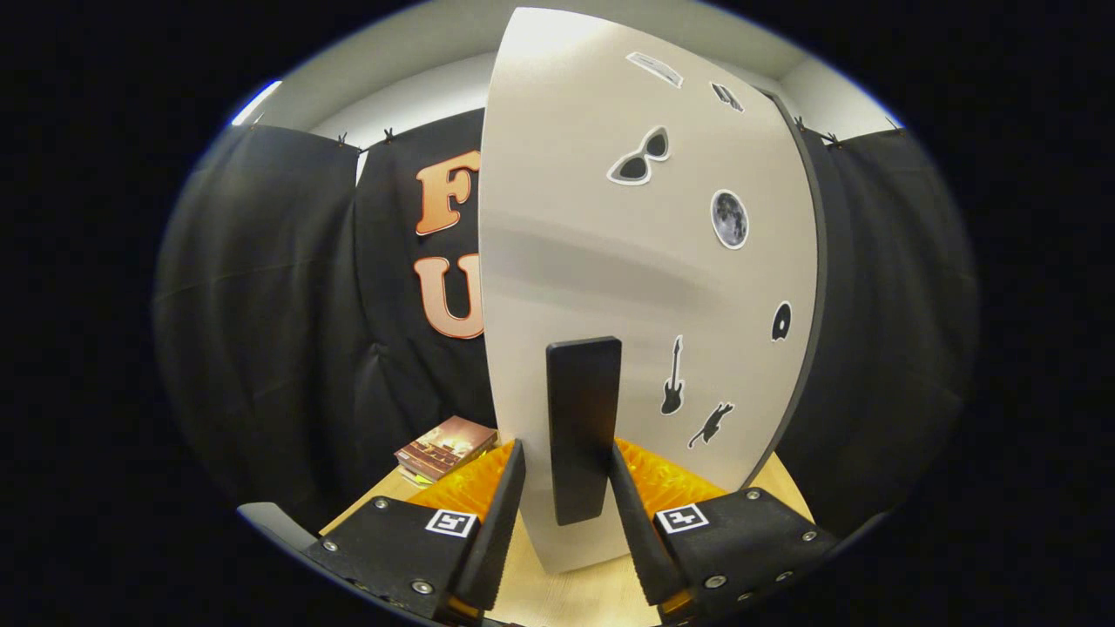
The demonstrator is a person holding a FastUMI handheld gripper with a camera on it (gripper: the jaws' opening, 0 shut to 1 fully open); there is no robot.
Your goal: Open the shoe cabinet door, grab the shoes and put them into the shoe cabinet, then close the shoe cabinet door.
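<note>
Where the wooden tabletop (pixel 575 601) runs off to the left of the claw, a flat printed box (pixel 446 447) lies beyond the left finger. Between the two fingers of the gripper (pixel 566 483) stands the cabinet door's dark, slab-shaped handle (pixel 582 427), upright and matte; the jaws sit spread to either side of it with small gaps, not pressing. Behind it rises the shoe cabinet door (pixel 592 226), smooth, pale and curved. To the right, stickers dot its surface: sunglasses (pixel 640 158), a moon (pixel 729 219), a guitar (pixel 672 379).
</note>
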